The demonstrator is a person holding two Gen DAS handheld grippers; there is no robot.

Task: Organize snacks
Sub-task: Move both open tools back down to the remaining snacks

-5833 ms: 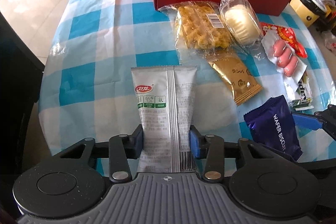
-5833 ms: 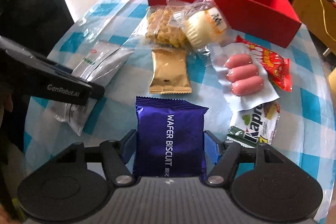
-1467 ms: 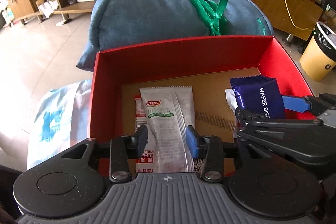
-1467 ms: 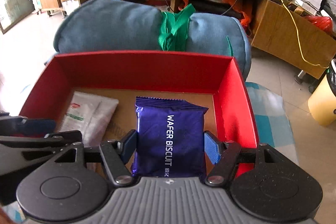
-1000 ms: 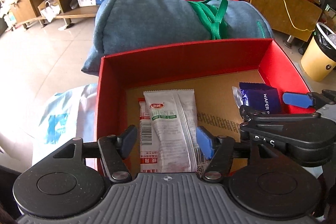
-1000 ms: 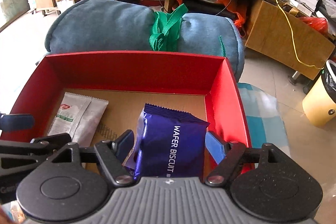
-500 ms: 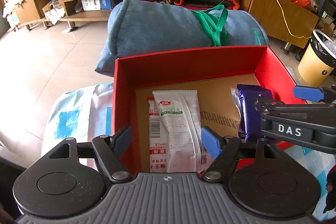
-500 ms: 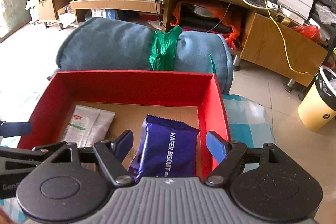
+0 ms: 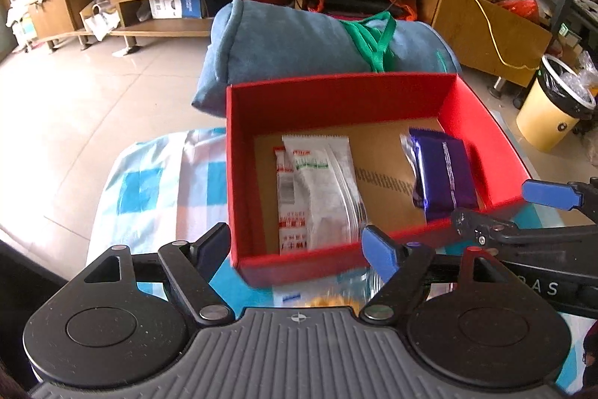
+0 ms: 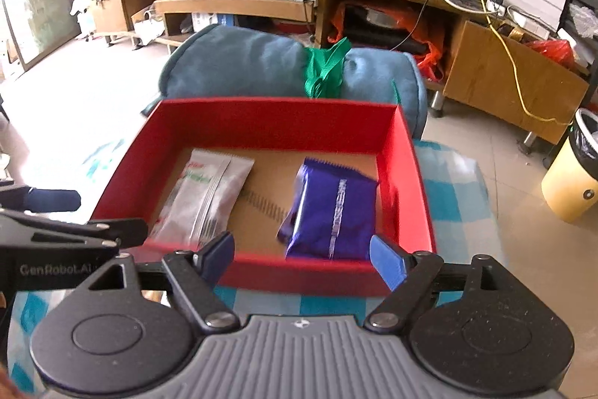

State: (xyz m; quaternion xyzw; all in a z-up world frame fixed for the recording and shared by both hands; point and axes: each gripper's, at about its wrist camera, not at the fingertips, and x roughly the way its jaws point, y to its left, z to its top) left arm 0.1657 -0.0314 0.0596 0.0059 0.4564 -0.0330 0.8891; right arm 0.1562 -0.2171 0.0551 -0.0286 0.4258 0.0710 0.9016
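Left wrist view: your left gripper and right gripper are opening, empty; glossy crinkled white packet and purple wafer packet lie flat, apart, inside the straight-walled red cardboard box.

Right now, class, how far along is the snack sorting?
Done: the white foil packet and purple wafer pack lie in the red cardboard box. In hand: nothing; both hand-held grippers' jaws are opening, empty. Left: a clear-wrapped yellow snack lies outside the box.

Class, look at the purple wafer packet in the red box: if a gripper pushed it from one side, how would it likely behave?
The purple packet lies flat on the box's cardboard floor, so it would probably slide, not roll. Its glossy wrapper looks slippery. It looks puffy, so it would likely crumple under pressure.
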